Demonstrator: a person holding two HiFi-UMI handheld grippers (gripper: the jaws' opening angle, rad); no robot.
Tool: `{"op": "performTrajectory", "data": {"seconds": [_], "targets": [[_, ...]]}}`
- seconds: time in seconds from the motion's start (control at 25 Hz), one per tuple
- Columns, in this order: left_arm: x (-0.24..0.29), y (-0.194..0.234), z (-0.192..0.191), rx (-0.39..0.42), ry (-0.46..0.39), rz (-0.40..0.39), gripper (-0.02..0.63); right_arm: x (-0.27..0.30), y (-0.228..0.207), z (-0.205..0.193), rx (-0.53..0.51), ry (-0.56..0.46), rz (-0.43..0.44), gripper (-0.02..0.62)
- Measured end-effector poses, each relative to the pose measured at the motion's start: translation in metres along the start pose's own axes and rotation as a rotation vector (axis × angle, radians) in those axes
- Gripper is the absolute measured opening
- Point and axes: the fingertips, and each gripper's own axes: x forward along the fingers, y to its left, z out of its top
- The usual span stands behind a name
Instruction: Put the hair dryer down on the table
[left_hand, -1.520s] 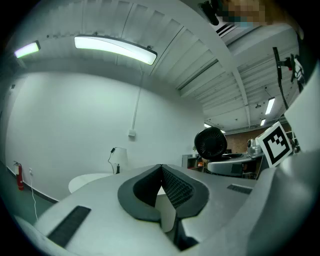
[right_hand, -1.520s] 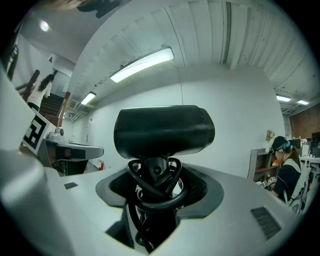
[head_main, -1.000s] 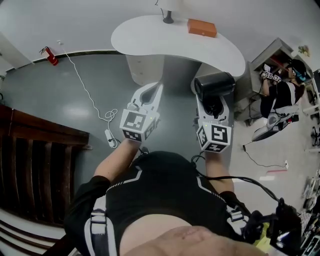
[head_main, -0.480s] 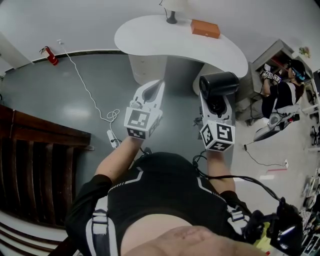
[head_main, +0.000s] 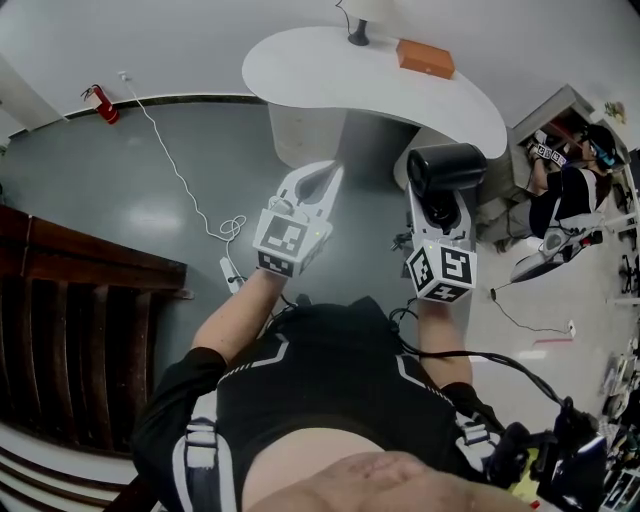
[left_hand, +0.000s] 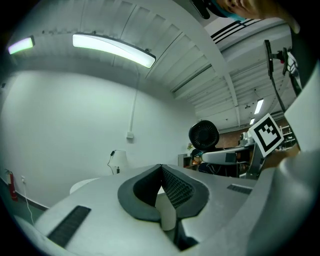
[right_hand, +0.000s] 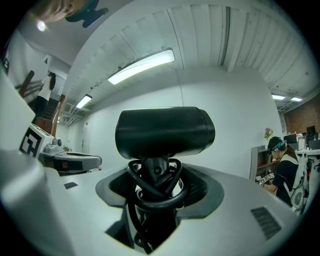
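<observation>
Two handheld grippers are pictured from above before a curved white table (head_main: 330, 75), on which an orange box (head_main: 425, 58) and a lamp (head_main: 358, 36) are set. The black hair dryer (head_main: 447, 168) is held clear of the table in the right gripper (head_main: 440, 210), whose jaws are clamped on the handle with the black cord (right_hand: 152, 197) coiled round it, the barrel lying crosswise above them. The left gripper (head_main: 322, 178) is held empty beside it, jaws pressed together, over a grey floor (head_main: 130, 230) crossed by a white cable (head_main: 190, 195).
</observation>
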Motion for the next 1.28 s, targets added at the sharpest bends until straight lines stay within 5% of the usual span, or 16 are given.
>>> {"op": "performTrajectory", "data": {"seconds": [0.12,0.4,1.28], "targets": [[-0.001,-0.002,0.000,0.001,-0.001,-0.073,0.031,0.005,0.007,0.000,-0.009,0.002,0.003,0.273],[0.014,0.016,0.000,-0.007,0.007,-0.082,0.031,0.036,0.005,0.001,-0.007,-0.005,0.021,0.273],[0.129,0.070,0.002,-0.021,0.010,0.036,0.031,0.155,-0.070,0.004,-0.001,-0.023,0.091,0.273]]}}
